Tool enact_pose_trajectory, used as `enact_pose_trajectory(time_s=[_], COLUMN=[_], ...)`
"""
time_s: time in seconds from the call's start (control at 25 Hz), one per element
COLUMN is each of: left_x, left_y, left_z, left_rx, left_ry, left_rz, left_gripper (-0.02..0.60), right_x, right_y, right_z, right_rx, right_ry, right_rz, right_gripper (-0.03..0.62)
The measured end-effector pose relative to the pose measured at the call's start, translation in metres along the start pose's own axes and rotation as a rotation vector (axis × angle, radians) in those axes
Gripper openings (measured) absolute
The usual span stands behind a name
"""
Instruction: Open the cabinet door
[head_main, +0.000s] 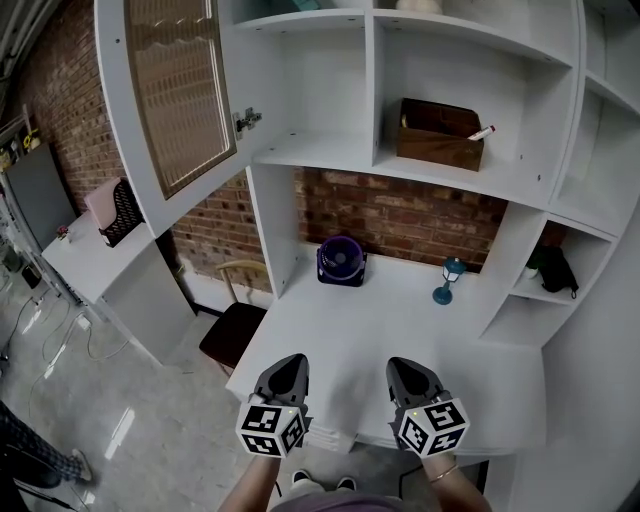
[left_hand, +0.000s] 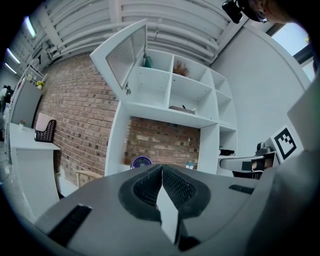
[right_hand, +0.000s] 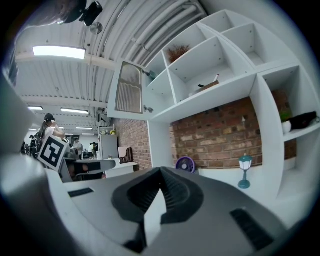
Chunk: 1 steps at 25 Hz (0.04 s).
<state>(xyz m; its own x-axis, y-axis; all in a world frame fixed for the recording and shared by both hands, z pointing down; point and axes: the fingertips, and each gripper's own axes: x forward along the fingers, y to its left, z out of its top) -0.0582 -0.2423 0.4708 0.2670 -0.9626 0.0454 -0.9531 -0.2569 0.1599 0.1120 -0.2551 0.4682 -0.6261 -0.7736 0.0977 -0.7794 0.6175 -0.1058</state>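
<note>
The white cabinet door (head_main: 170, 95) with a mesh panel stands swung wide open to the left, hinged at the shelf unit's upper left compartment (head_main: 300, 80). It also shows in the left gripper view (left_hand: 125, 55) and the right gripper view (right_hand: 128, 89). My left gripper (head_main: 292, 366) and right gripper (head_main: 402, 369) hover side by side over the desk's near edge, far below the door. Both are shut with nothing between the jaws (left_hand: 161, 172) (right_hand: 159, 176).
On the white desk (head_main: 350, 320) stand a purple fan (head_main: 341, 260) and a small teal lantern (head_main: 449, 279). A wooden box (head_main: 438, 133) sits on a shelf, a black bag (head_main: 556, 269) in the right cubby. A chair (head_main: 236, 325) stands left of the desk.
</note>
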Motion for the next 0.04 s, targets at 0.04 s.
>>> enact_pose_trajectory(time_s=[0.04], left_x=[0.0001], left_y=[-0.0007], left_z=[0.0002], left_rx=[-0.005], left_ry=[-0.003], left_rz=[0.000], left_gripper=[0.005], right_x=[0.0001], right_y=[0.0002], right_z=[0.0004], right_rx=[-0.002], right_ry=[0.000], right_rz=[0.002], right_gripper=[-0.005])
